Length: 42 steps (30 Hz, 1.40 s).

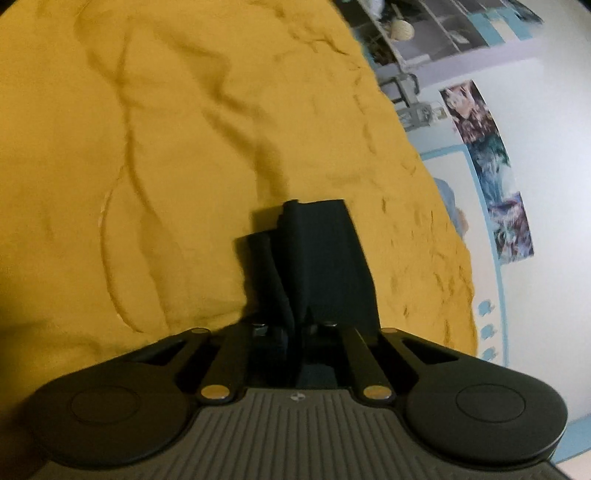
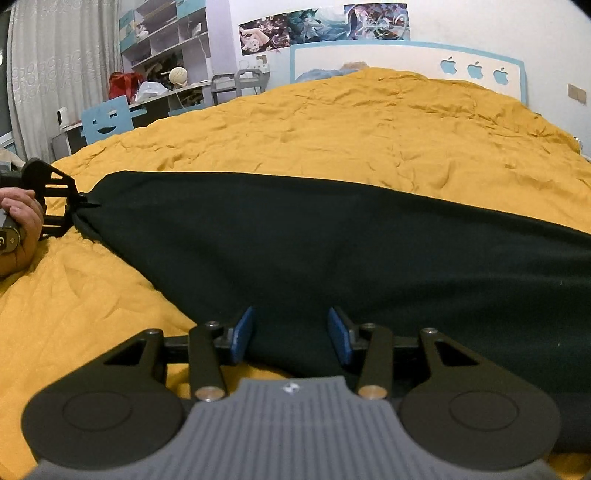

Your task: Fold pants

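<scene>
Dark pants (image 2: 332, 251) lie stretched across a yellow bedspread (image 2: 369, 129). In the right wrist view, my left gripper (image 2: 83, 203) is at the far left, held by a hand (image 2: 22, 221) and shut on the narrow end of the pants. The left wrist view shows that same end of the pants (image 1: 325, 258) bunched and rising from the closed jaws of my left gripper (image 1: 295, 328). My right gripper (image 2: 291, 334) stands open at the near edge of the pants. Its blue pads (image 2: 242, 334) are apart, with the cloth lying between them.
A white headboard (image 2: 406, 59) with blue apple shapes stands at the far end of the bed. At the back left are shelves (image 2: 166, 37), a desk, a blue smiley-face chair back (image 2: 107, 122) and a curtain (image 2: 55, 55). Posters (image 2: 325, 22) hang on the wall.
</scene>
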Motion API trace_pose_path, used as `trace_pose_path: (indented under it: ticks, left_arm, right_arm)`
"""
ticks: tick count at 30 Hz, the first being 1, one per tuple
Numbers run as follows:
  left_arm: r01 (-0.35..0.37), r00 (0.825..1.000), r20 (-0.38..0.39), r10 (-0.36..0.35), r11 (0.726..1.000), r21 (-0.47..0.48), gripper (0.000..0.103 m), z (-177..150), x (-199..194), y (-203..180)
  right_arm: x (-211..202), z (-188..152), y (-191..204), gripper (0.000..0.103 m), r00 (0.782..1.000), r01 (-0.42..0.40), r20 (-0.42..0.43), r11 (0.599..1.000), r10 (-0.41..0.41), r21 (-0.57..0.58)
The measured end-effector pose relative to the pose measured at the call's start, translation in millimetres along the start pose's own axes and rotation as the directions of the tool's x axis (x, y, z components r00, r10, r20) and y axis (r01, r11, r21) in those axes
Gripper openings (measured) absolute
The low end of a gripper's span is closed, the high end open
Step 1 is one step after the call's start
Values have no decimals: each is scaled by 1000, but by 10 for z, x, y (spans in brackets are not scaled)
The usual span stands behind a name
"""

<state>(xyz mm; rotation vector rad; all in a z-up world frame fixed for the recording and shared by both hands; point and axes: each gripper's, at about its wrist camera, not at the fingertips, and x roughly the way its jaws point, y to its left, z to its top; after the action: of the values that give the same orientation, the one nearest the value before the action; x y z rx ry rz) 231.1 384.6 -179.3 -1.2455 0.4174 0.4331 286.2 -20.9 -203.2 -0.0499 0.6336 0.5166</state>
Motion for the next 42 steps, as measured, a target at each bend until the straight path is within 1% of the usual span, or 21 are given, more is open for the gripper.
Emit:
trace_pose_path:
  ticks: [2, 4, 7, 9, 11, 14, 17, 19, 20, 22, 24, 26, 29, 30, 31, 32, 34, 35, 37, 39, 42]
  left_arm:
    - [-8, 1000, 13, 7, 1000, 28, 4, 1, -40, -84]
    - [17, 999, 28, -18, 999, 37, 4, 7, -95, -188]
    - [52, 997, 50, -59, 989, 137, 4, -52, -210, -515]
    - [82, 994, 55, -97, 969, 235, 4, -168, -315, -782]
    - [116, 989, 48, -141, 934, 339, 4, -353, -432, -1061]
    - [170, 979, 12, -202, 853, 493, 4, -765, -563, -1485]
    - [243, 967, -83, -242, 768, 592, 4, -1287, -597, -1790]
    - [279, 959, -147, -244, 703, 655, 4, -1690, -577, -1933]
    - [292, 955, -178, -236, 658, 694, 4, -1928, -561, -1994]
    - [296, 955, -221, -199, 570, 766, 5, -2380, -485, -2043]
    - [282, 959, -260, -116, 507, 814, 5, -2787, -324, -1986]
    - [275, 954, -301, -20, 468, 840, 6, -3125, -198, -1843]
    - [293, 936, -347, 63, 411, 863, 20, -3450, -196, -1690]
    - [302, 931, -359, 72, 400, 865, 26, -3484, -226, -1674]
    - [320, 923, -377, 75, 396, 861, 28, -3483, -265, -1672]
    - [337, 917, -393, 62, 403, 851, 28, -3450, -327, -1680]
    - [390, 899, -438, 12, 433, 813, 31, -3272, -489, -1650]
    - [399, 897, -443, -10, 449, 799, 32, -3153, -553, -1643]
    - [374, 910, -411, -43, 511, 774, 42, -2827, -673, -1573]
    - [335, 927, -370, -64, 586, 737, 52, -2495, -633, -1537]
    - [222, 962, -271, -42, 699, 680, 54, -1988, -635, -1289]
  right_arm:
    - [4, -5, -15, 42, 1000, -5, 1, 1000, 5, 7]
    - [-5, -7, -25, 42, 1000, -7, 2, 1000, 7, 11]
    - [-28, 23, -79, 42, 1000, -28, 2, 998, 28, 49]
    - [-88, 102, -206, 43, 997, -71, -3, 988, 72, 139]
    - [-200, 170, -390, 45, 995, -101, 14, 961, 101, 259]
    - [-467, 218, -648, 46, 995, -91, 58, 926, 75, 367]
    - [-745, 199, -834, 48, 995, -71, 92, 917, 37, 393]
    - [-915, 162, -929, 49, 995, -46, 103, 918, 6, 394]
    - [-990, 134, -975, 49, 995, -33, 104, 917, -9, 398]
    - [-1105, 75, -1070, 49, 994, -15, 103, 908, -31, 419]
    - [-1181, 18, -1166, 49, 994, -5, 99, 896, -44, 445]
    - [-1205, -16, -1223, 49, 994, 7, 90, 890, -54, 456]
    - [-1187, -20, -1251, 49, 996, 10, 77, 889, -51, 457]
    - [-1174, -30, -1268, 49, 996, 11, 72, 890, -49, 456]
    - [-1156, -28, -1274, 49, 997, 11, 68, 891, -47, 455]
    - [-1127, 3, -1260, 49, 997, 11, 63, 890, -44, 455]
    - [-1072, 63, -1244, 50, 998, 3, 56, 887, -33, 462]
    - [-1045, 83, -1243, 50, 998, -4, 55, 884, -25, 467]
    - [-968, 127, -1227, 51, 999, -20, 51, 880, -6, 475]
    - [-865, 167, -1213, 52, 999, -43, 42, 868, 26, 495]
    - [-677, 217, -1176, 52, 998, -69, 24, 843, 66, 534]
